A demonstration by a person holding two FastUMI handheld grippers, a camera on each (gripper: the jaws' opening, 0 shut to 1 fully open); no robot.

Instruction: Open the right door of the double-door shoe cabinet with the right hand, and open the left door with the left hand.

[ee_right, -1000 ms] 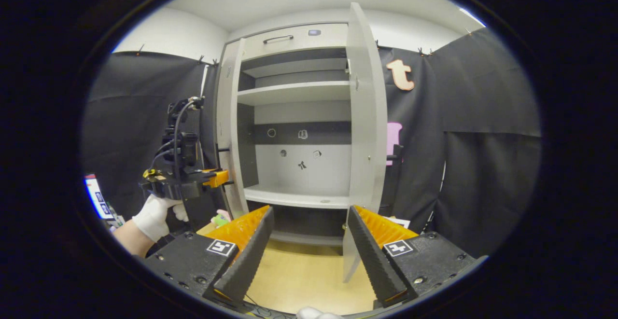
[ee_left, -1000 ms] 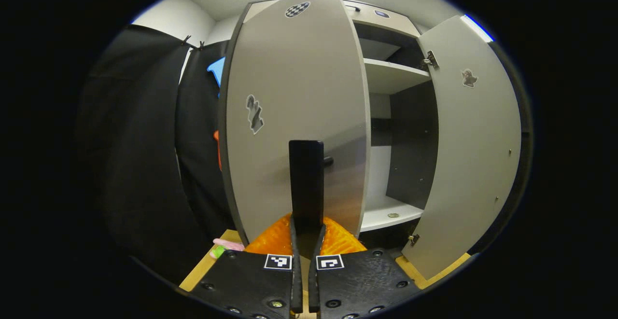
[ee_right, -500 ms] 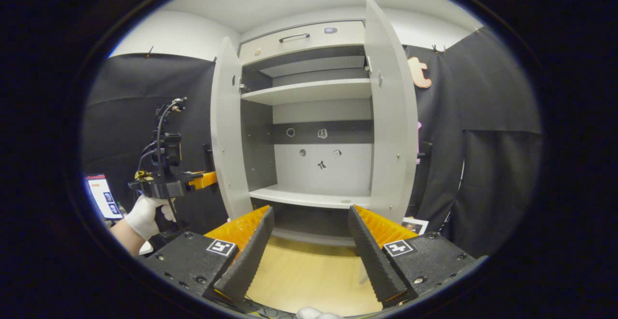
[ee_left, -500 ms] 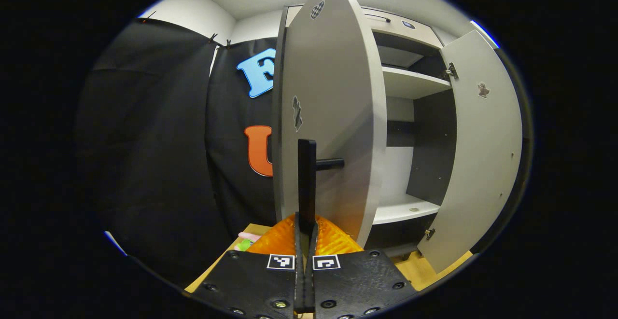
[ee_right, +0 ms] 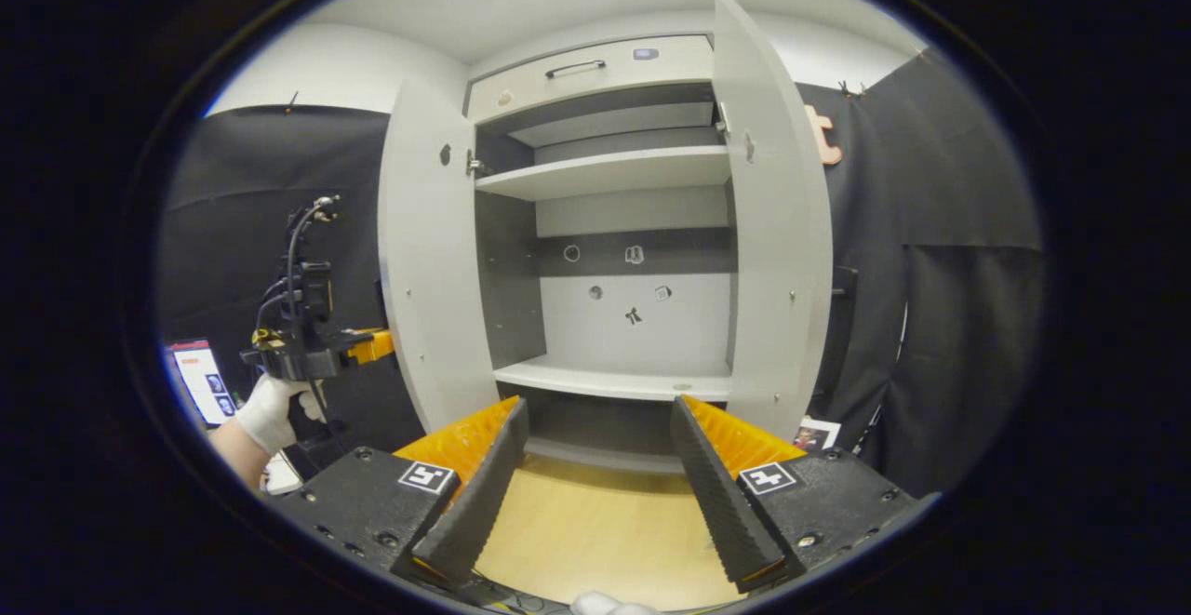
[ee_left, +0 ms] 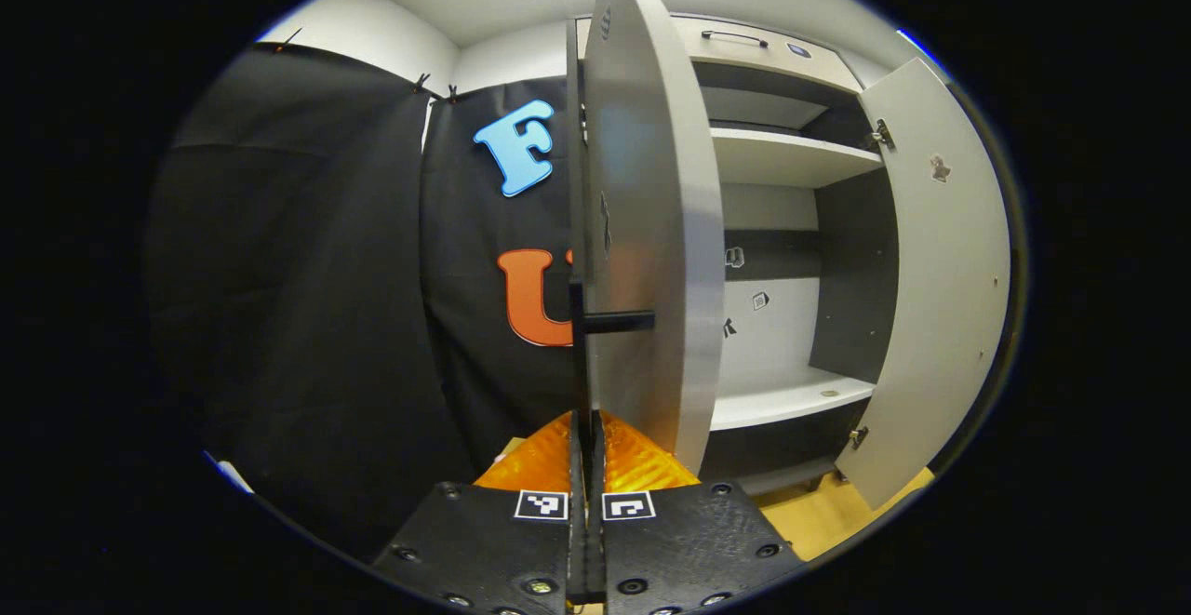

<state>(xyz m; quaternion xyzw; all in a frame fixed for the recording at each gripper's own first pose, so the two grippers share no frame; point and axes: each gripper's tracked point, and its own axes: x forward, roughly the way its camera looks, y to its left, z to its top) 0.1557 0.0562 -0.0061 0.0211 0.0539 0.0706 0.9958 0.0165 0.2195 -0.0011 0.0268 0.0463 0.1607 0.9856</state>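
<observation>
The grey shoe cabinet (ee_right: 614, 173) stands with both doors swung out. In the left gripper view the left door (ee_left: 647, 224) is nearly edge-on, and my left gripper (ee_left: 586, 424) is shut on its black vertical handle (ee_left: 578, 354). The right door (ee_left: 940, 299) hangs open beyond it. In the right gripper view the left door (ee_right: 428, 261) and right door (ee_right: 777, 224) frame the bare shelves. There my left gripper (ee_right: 377, 345) reaches behind the left door, held by a gloved hand (ee_right: 265, 410). My right gripper (ee_right: 597, 408) is open, apart from the cabinet, with nothing between its fingers.
A closed drawer with a bar handle (ee_right: 574, 68) tops the cabinet. Small stickers (ee_right: 633, 315) dot its back panel. A wooden floor (ee_right: 595, 531) lies in front. A lit screen (ee_right: 200, 392) sits at the far left, near the gloved hand. Black cloth walls flank both sides.
The left door has swung further outward with my left gripper on its handle, now almost edge-on. The right gripper has stayed open, and its view has drifted so that the cabinet sits more to the right.
</observation>
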